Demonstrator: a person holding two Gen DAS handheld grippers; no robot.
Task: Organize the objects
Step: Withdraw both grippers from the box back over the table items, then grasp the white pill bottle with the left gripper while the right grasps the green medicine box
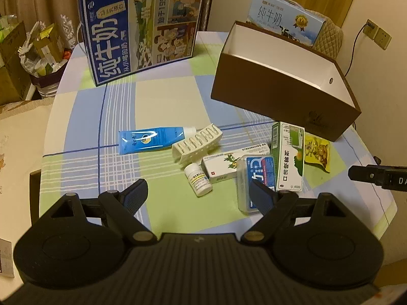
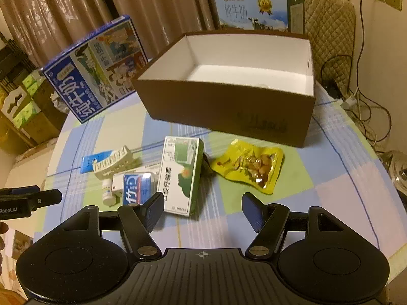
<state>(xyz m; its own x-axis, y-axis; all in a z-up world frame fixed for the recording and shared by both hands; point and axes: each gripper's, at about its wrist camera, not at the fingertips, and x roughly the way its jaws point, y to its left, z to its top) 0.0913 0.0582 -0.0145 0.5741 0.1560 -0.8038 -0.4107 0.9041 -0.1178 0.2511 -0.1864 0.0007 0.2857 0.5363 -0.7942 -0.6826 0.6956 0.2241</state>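
A cluster of small things lies on the checked tablecloth (image 1: 162, 96) in front of an open brown box (image 2: 229, 106), whose white inside looks bare. In the cluster, a green carton (image 2: 180, 175) stands just left of a yellow snack packet (image 2: 250, 169), which lies apart from it near the brown box's front wall. Left of the carton, a blue-and-white flat pack (image 1: 257, 178) leans over a long white medicine box (image 1: 229, 164), with a small white pill bottle (image 1: 199, 179) beside them. A cream hair clip (image 1: 197, 143) rests against the cap end of a blue tube (image 1: 150, 139).

The left gripper (image 1: 198, 193) hovers low before the bottle, jaws spread wide and holding nothing. The right gripper (image 2: 202, 208) hangs near the green carton, jaws likewise apart and empty.

Behind stand a blue milk carton (image 1: 142, 30) and a paler milk box (image 2: 254, 9)
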